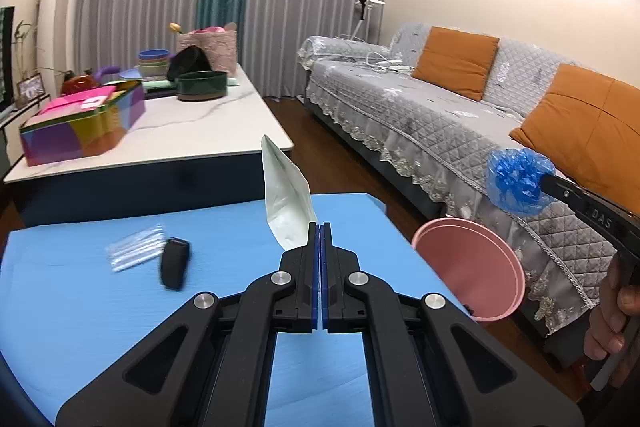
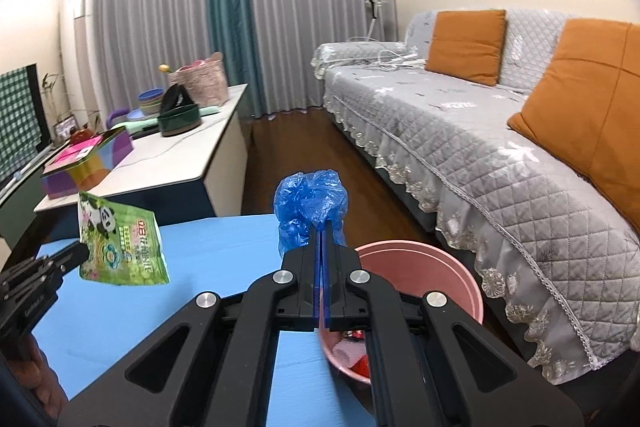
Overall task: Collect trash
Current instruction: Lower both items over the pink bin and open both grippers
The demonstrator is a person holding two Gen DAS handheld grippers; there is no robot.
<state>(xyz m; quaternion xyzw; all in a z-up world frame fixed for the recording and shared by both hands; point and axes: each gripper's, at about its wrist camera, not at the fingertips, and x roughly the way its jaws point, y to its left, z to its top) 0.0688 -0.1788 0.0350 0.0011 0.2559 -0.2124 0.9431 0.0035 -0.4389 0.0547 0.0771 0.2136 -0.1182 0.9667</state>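
My left gripper (image 1: 320, 227) is shut on a flat snack pouch (image 1: 286, 199), white on the side facing me, held up over the blue table (image 1: 100, 307). In the right wrist view the same pouch (image 2: 120, 247) shows its green panda print at the left. My right gripper (image 2: 323, 227) is shut on a crumpled blue plastic bag (image 2: 310, 207), close to the pink bin (image 2: 460, 275) beside the table. From the left wrist view the blue bag (image 1: 518, 181) hangs above and to the right of the bin (image 1: 472, 267). A clear wrapper (image 1: 136, 247) and a black object (image 1: 175, 263) lie on the table.
A grey quilted sofa (image 2: 480, 131) with orange cushions (image 2: 464, 43) runs along the right. A white coffee table (image 1: 192, 123) behind carries a colourful box (image 1: 80, 123), bowls and a basket. Dark wood floor lies between. A hand (image 1: 612, 327) holds the right gripper.
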